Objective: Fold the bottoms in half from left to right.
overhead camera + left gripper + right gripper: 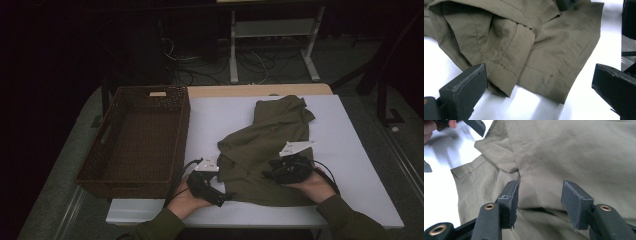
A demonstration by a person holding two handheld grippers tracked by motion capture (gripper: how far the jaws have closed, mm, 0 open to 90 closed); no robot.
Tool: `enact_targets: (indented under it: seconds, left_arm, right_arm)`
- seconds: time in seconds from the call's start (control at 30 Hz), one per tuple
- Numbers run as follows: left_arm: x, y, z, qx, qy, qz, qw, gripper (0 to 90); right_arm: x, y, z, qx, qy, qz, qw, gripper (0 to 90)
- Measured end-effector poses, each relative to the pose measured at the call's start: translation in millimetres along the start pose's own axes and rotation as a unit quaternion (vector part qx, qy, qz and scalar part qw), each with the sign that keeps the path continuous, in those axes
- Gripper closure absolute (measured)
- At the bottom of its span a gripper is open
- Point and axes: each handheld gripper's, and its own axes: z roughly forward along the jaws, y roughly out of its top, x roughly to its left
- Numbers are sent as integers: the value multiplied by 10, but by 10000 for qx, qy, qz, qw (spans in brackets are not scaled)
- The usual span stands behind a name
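The garment (265, 145) is lying crumpled on the table (350, 165). The right gripper (540, 197) is straddling a fold, jaws unclenched; the left gripper (536, 85) is waiting open at the hem. Next: pinch and lift.

The room lay dark, with most of the light falling on the white tabletop (350, 165), whose far edge showed a strip of pale wood (260, 90). Grey floor (350, 60) spread around and beyond the table. At the far side stood a light metal frame (272, 30) of another desk, with splayed feet, and a tangle of cables (200, 62) lay on the floor beside it. A dark stand (385, 100) rose at the right, while the left side of the room faded into blackness.
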Motion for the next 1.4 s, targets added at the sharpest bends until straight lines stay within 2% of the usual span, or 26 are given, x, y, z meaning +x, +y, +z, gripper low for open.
enact_targets:
  seconds: [0.2, 0.27, 0.37, 0.43, 0.67, 0.83, 1.07, 1.4]
  left_arm:
    - [7, -9, -16, -59, 4, -4, 10000, 0]
    - [9, -9, -17, -60, -7, -18, 10000, 0]
    - [6, -8, -17, -72, -8, -10, 10000, 0]
    - [11, -10, -11, -70, -5, 9, 10000, 0]
    - [12, -8, -6, -42, 9, -11, 10000, 0]
    - [9, -4, -13, -76, 28, -26, 10000, 0]
    - [14, 3, -23, -118, 39, -39, 9999, 0]
    - [20, 8, -24, -144, 58, -41, 9999, 0]
  right_arm:
    - [6, -9, 151, 281, -31, -111, 9995, 535]
    - [9, -31, 182, 436, -76, -228, 9988, 550]
    - [13, -45, 177, 420, -95, -280, 9987, 582]
    - [21, -54, 171, 433, -209, -426, 9979, 677]
    - [0, -52, 165, 441, -315, -437, 9976, 799]
    - [-5, -47, 159, 447, -340, -470, 9973, 814]
    - [-64, -43, 19, 234, -302, -351, 9987, 821]
    - [-137, -79, -166, 136, -305, -232, 9992, 820]
